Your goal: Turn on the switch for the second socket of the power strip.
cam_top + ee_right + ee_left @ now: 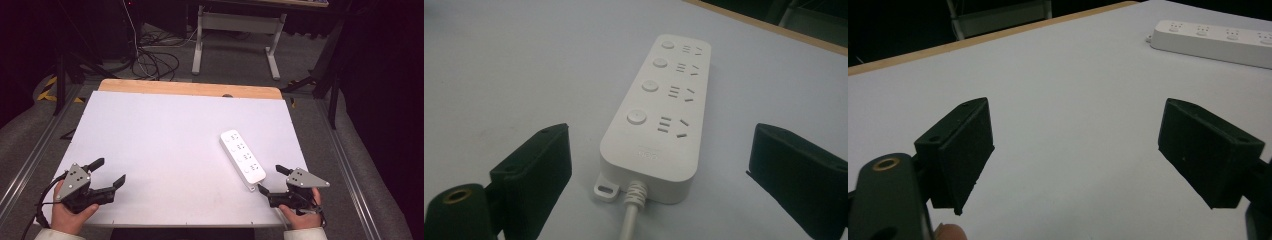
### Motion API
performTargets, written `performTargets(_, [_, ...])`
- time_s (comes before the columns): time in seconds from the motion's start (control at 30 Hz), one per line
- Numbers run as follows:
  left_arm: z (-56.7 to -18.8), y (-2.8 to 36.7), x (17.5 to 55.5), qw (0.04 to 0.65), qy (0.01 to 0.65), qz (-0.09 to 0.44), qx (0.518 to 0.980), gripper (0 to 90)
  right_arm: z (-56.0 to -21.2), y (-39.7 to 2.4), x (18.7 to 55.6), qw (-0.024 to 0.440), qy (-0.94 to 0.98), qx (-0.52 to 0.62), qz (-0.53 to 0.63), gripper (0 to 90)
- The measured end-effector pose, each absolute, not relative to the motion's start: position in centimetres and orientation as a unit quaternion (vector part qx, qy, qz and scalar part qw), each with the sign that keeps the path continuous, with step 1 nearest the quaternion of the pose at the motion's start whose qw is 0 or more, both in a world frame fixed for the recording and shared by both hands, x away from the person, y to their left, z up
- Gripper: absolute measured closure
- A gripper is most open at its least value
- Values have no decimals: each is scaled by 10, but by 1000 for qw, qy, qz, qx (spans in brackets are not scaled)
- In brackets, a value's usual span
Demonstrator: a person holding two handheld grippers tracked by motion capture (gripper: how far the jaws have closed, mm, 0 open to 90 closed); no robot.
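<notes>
A white power strip (242,155) with several sockets and round buttons lies on the white table top (165,135) at the right. Its near end and cable (630,220) point toward my right gripper (273,179), which stands open just short of it at the table's front right. In the right gripper view the power strip (663,107) sits between and beyond the wide-apart jaws. My left gripper (107,171) is open at the front left with nothing between its jaws. From the left gripper view the strip (1213,39) lies far off at upper right.
A wooden strip (190,89) edges the table's far side. Beyond it stand a white desk frame (235,35) and loose cables (155,60) on the floor. Metal rails (350,165) run along both sides of the table.
</notes>
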State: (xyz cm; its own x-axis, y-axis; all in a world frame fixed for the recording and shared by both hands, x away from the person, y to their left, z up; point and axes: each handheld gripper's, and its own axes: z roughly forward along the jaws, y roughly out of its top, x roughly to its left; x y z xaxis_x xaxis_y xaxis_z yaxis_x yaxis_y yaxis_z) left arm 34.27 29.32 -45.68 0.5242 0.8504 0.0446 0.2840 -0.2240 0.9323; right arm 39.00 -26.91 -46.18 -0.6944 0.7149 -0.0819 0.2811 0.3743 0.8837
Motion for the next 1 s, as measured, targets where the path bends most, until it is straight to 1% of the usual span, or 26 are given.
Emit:
performTargets(0.53, [-456,292,341,477,384,307,729,152,-461,-269,389,243,795,311,460,115])
performTargets(0.67, [-455,292,340,485,386,295,727,152,-461,-269,388,243,794,311,461,115])
performTargets(1.0, [-455,291,340,483,387,296,728,152,-457,-269,389,249,792,311,462,133])
